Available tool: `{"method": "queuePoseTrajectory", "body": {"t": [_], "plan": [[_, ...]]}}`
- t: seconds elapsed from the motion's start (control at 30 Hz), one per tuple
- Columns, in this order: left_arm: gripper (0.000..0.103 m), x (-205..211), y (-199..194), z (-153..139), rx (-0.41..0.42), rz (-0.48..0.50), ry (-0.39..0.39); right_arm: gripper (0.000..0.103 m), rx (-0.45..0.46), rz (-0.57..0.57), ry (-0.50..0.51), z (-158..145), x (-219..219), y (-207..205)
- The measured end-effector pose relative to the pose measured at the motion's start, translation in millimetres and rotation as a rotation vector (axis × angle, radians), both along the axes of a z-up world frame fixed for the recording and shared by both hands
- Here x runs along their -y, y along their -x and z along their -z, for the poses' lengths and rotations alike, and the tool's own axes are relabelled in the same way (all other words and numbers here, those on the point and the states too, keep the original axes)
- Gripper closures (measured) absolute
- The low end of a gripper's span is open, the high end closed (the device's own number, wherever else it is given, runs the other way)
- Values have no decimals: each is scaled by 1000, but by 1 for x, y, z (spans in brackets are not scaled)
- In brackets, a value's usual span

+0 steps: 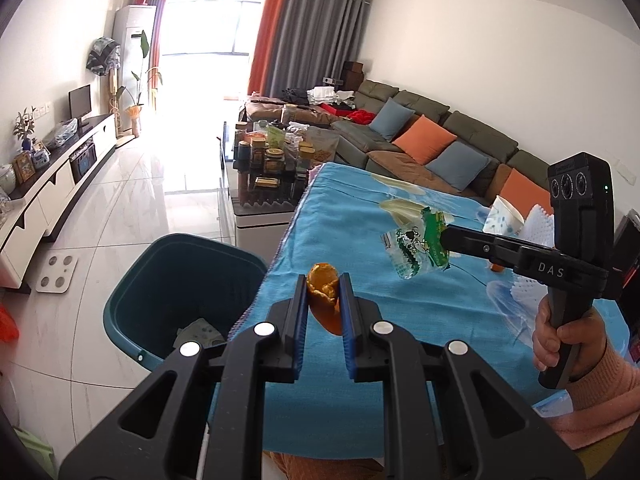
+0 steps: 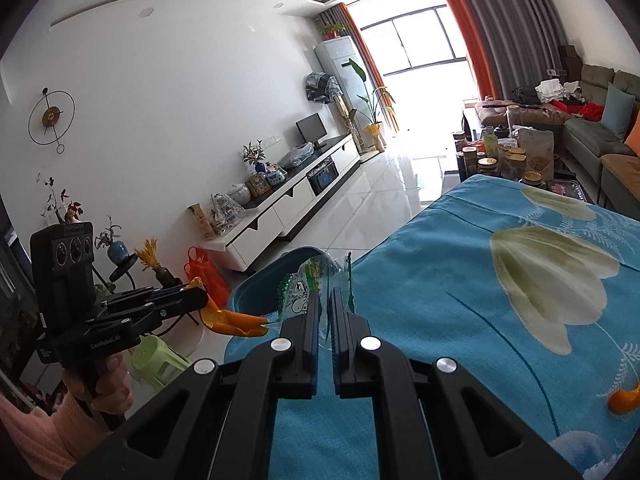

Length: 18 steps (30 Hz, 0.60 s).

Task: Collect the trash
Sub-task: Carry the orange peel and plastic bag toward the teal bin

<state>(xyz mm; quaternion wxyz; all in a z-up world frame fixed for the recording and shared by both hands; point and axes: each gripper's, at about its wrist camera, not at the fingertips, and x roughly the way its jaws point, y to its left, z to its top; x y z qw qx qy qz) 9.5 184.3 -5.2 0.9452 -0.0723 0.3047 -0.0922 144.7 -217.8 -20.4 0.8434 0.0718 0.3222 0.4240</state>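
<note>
The left gripper (image 1: 323, 280) holds an orange peel (image 1: 325, 292) between its two fingers. The jaws stand only a little apart, as wide as the peel, and the pads press it from both sides. The peel sticks out past the fingertips and also hangs down under them. In the right wrist view the same peel (image 2: 234, 322) hangs from the left gripper (image 2: 202, 300), over the floor just beside the table edge.

The right gripper (image 2: 325, 300) is closed tight on a clear wrapper (image 2: 304, 292) with green print. The thin plastic is pinched between the pads and most of it stands out in front of the fingertips. In the left wrist view the wrapper (image 1: 416, 246) hangs from the tip of the right gripper (image 1: 444, 240), above the blue cloth (image 1: 360, 200) of the table.

A dark green bin (image 1: 160, 264) stands on the floor, against the table edge, lower and to the left of both grippers. Some crumpled trash (image 1: 198, 332) lies at its bottom. A second piece of peel (image 2: 624, 400) lies on the cloth, well apart from the right gripper.
</note>
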Motion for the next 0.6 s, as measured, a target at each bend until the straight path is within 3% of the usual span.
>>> {"method": "queuePoseTrajectory", "body": {"t": [0.6], "plan": [[88, -52, -10, 0, -3, -151, -5, 99, 6, -99, 37, -4, -65, -19]]}}
